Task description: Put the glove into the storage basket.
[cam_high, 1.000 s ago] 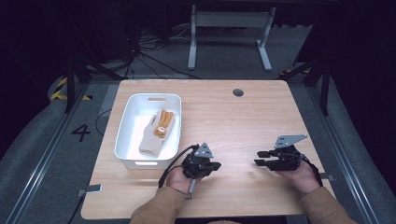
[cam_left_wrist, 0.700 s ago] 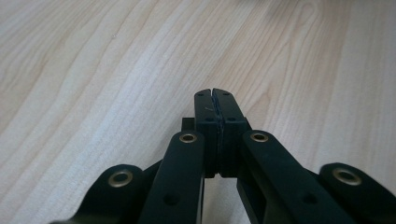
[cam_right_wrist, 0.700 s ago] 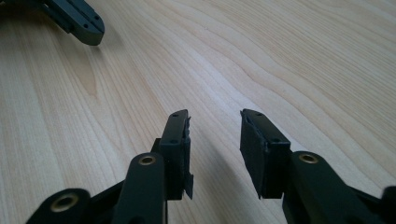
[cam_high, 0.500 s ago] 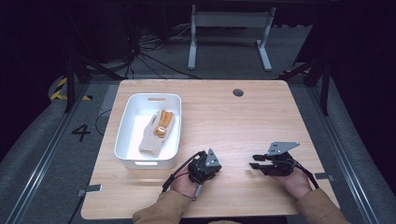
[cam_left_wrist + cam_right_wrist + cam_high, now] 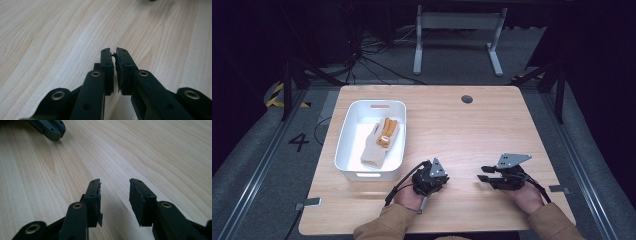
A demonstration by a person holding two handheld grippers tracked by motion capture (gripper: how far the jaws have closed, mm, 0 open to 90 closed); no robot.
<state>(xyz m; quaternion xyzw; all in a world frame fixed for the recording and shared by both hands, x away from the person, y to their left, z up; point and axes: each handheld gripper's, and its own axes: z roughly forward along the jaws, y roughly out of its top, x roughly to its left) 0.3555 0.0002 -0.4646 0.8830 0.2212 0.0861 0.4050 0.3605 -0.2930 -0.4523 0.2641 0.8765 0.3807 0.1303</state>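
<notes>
Both hands rest low near the front edge of the tabletop: the left gripper has its fingers pressed almost together on nothing, and the right gripper points toward it with fingers spread apart and empty. A white bin stands on the left part, just beside the left gripper, and holds a beige glove with orange finger parts. The middle and far right of the wood are bare and give wide room.
</notes>
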